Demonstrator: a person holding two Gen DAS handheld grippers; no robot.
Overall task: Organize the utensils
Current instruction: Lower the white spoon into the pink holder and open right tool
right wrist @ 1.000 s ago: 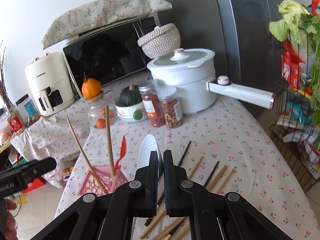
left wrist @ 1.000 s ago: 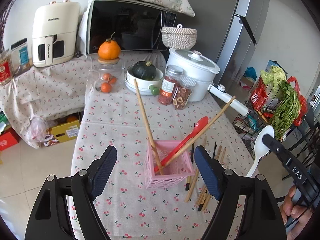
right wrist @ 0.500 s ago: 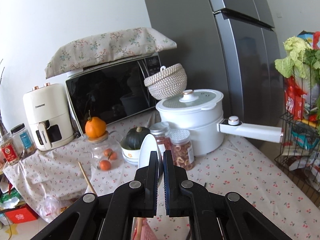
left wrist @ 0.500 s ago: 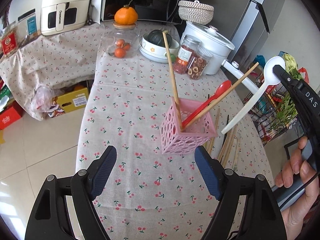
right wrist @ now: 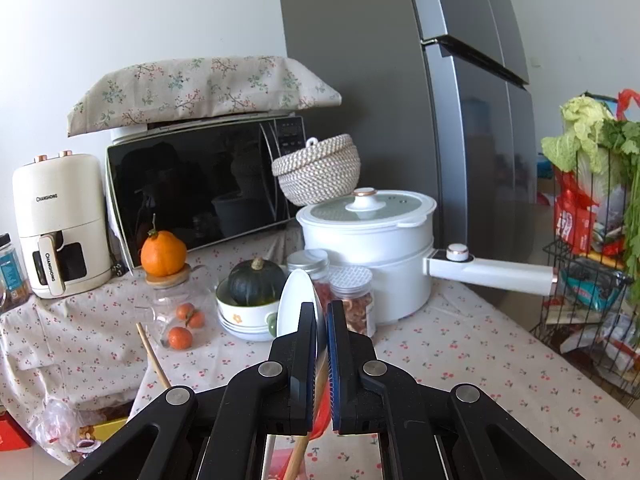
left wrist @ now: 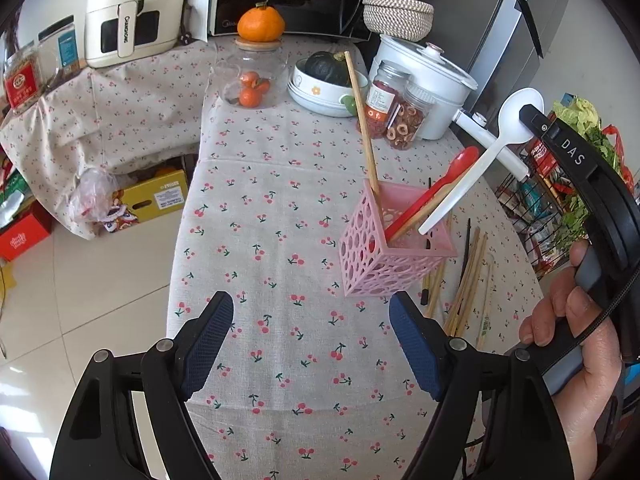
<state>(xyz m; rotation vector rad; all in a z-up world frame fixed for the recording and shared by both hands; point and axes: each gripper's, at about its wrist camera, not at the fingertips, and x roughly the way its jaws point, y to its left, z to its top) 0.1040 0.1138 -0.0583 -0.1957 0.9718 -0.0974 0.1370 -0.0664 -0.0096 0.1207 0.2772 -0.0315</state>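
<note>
The left claw (left wrist: pixel 310 342) hangs over the near part of the bench (left wrist: pixel 280 184), its blue pads (left wrist: pixel 206 342) wide apart and holding nothing; the pink basket (left wrist: pixel 390 246) stands just beyond it on the cherry-print cloth. In the basket lean a red spoon (left wrist: pixel 438 188) and two wooden chopsticks (left wrist: pixel 362 120), one steep, the other low beside the red spoon. The right claw (right wrist: pixel 322 322) is clamped on the bowl of a white spoon (left wrist: pixel 480 164); seen from the left wrist, the spoon slants down with its handle tip over the basket's mouth, though whether it touches the rim I cannot tell. From the right wrist only the spoon's white bowl shows, standing edge-on above the pads. More chopsticks (left wrist: pixel 466 276) lie loose on the cloth just right of the basket, some wooden, some dark; behind stand two jars (left wrist: pixel 396 114), a white pot (left wrist: pixel 428 76), a bowl with a squash (left wrist: pixel 326 80) and a microwave (right wrist: pixel 204 188).
</note>
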